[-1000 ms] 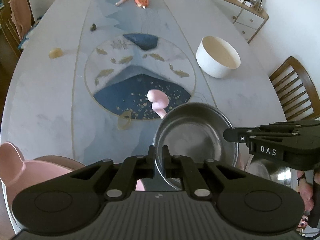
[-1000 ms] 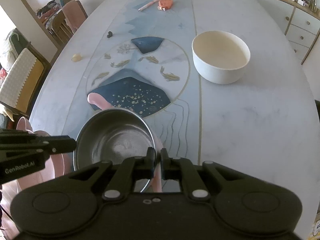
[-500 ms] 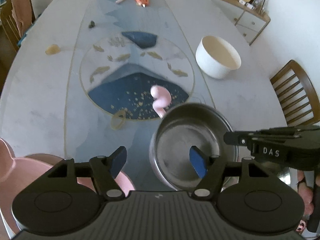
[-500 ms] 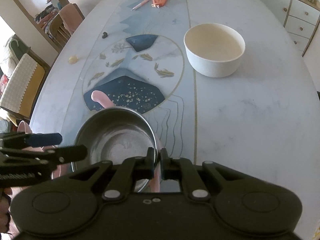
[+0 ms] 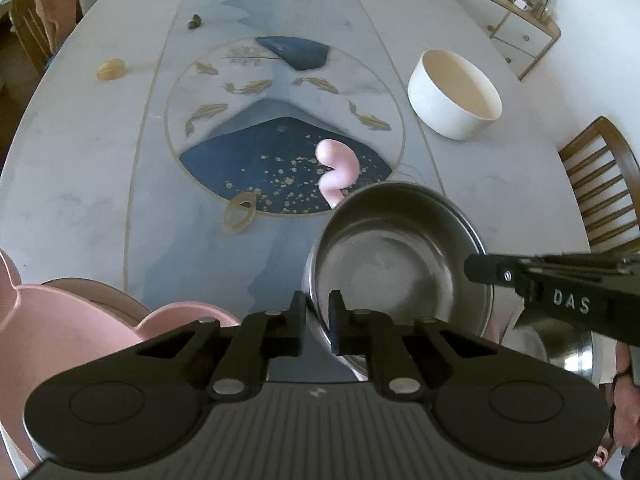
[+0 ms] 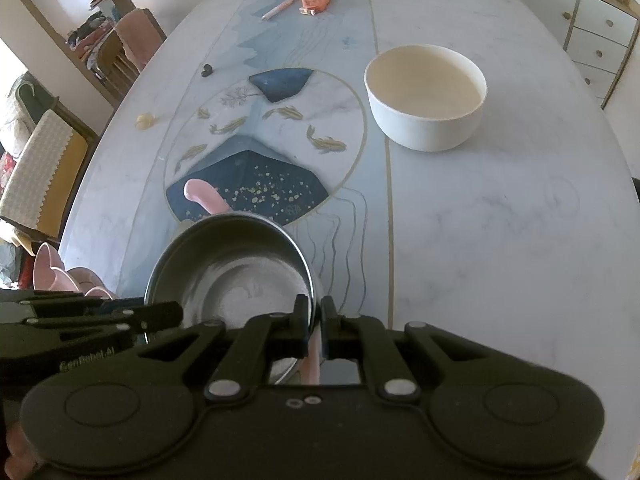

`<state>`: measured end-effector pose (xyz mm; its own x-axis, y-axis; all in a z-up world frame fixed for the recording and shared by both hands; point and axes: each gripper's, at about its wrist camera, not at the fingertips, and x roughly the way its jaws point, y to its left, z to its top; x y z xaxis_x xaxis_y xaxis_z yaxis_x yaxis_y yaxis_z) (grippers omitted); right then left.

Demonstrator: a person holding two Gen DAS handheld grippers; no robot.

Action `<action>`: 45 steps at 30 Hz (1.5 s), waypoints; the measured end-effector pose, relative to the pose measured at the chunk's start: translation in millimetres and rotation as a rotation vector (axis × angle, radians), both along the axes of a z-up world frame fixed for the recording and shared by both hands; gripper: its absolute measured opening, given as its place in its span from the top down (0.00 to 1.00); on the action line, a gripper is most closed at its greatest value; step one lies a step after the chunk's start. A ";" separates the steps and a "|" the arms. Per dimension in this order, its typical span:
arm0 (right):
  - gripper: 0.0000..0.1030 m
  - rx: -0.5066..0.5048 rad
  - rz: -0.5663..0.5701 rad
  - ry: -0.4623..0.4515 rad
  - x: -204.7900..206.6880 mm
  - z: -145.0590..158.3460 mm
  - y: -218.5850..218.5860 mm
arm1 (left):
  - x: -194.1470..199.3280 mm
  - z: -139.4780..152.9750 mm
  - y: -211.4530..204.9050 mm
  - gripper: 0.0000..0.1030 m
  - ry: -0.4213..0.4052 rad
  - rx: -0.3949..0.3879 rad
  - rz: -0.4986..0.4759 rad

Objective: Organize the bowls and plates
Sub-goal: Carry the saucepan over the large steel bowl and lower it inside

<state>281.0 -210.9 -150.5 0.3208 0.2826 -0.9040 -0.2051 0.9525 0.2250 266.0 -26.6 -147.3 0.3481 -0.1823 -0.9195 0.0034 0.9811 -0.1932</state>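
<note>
A steel bowl (image 5: 396,264) (image 6: 236,276) hangs just above the table, held at its rim from two sides. My left gripper (image 5: 318,314) has its jaws closing on the near rim, and the pads press on it. Opposite, my right gripper (image 6: 314,314) is shut on the rim; in the left wrist view it (image 5: 472,268) reaches in from the right. A pink curved handle (image 5: 338,168) (image 6: 204,196) sticks out from under the bowl. A white bowl (image 5: 456,96) (image 6: 426,96) stands apart at the far right. Pink dishes (image 5: 52,328) lie at the near left.
A second steel bowl (image 5: 560,352) sits near the right edge. A yellow ring (image 5: 240,216), a tan lump (image 5: 111,69), an orange tape measure (image 6: 316,2) and a pen (image 6: 282,6) lie on the table (image 6: 500,220). Wooden chairs (image 5: 604,184) stand around it.
My left gripper opened wide, let go of the steel bowl's rim, then closed on it again. The right gripper kept its grip and the bowl barely moved.
</note>
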 end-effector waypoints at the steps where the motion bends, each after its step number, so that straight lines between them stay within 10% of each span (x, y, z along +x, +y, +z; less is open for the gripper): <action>1: 0.93 0.006 -0.004 0.005 -2.0 -0.2 -0.2 | -0.8 0.3 -0.3 0.92 -0.005 0.012 -0.007; 23: 0.92 0.065 -0.058 -0.033 -41.4 44.3 -11.3 | -26.2 48.0 -8.5 0.95 -0.057 0.034 -0.061; 34: 0.92 0.059 -0.173 -0.106 -76.7 90.9 -71.1 | -40.0 81.0 -70.2 0.95 -0.103 -0.008 -0.201; 45: 0.92 0.063 -0.354 -0.026 -121.3 60.6 -133.7 | -61.1 53.2 -143.5 0.95 -0.050 0.020 -0.369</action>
